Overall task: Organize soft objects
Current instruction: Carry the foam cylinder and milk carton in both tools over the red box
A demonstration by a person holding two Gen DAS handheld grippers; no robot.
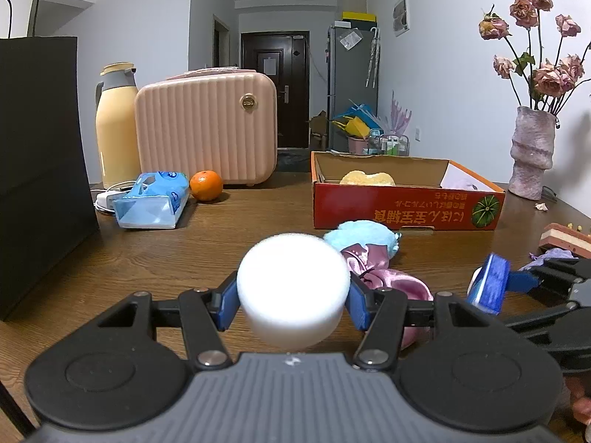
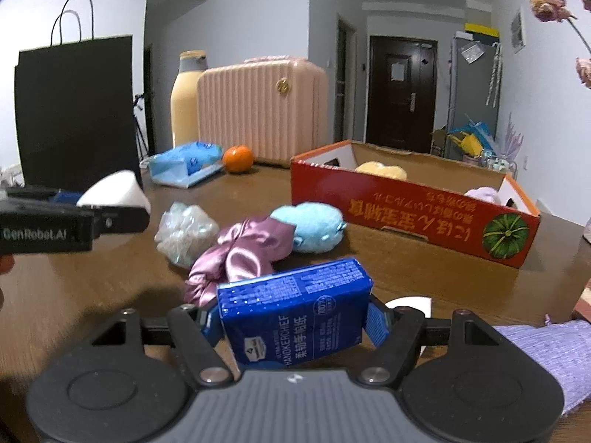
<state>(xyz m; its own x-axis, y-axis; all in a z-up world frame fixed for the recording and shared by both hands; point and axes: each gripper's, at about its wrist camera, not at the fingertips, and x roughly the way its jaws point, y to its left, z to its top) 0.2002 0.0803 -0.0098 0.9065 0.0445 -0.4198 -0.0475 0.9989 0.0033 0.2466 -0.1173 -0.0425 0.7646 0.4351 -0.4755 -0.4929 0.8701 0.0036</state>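
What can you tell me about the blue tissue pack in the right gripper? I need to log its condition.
The blue tissue pack is a small rectangular packet in glossy blue film, printed with white text including "HANDKERCHIEF". It looks full and undamaged. It sits tilted between the right gripper, whose blue pads press on its two sides. It seems lifted off the wooden table, in front of a pink satin cloth.

Both wrist cams low, near, fwd; share red box [image 1: 406, 210].

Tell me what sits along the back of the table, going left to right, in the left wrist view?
black paper bag → yellow thermos jug → pink ribbed case → red cardboard box → vase of dried roses.
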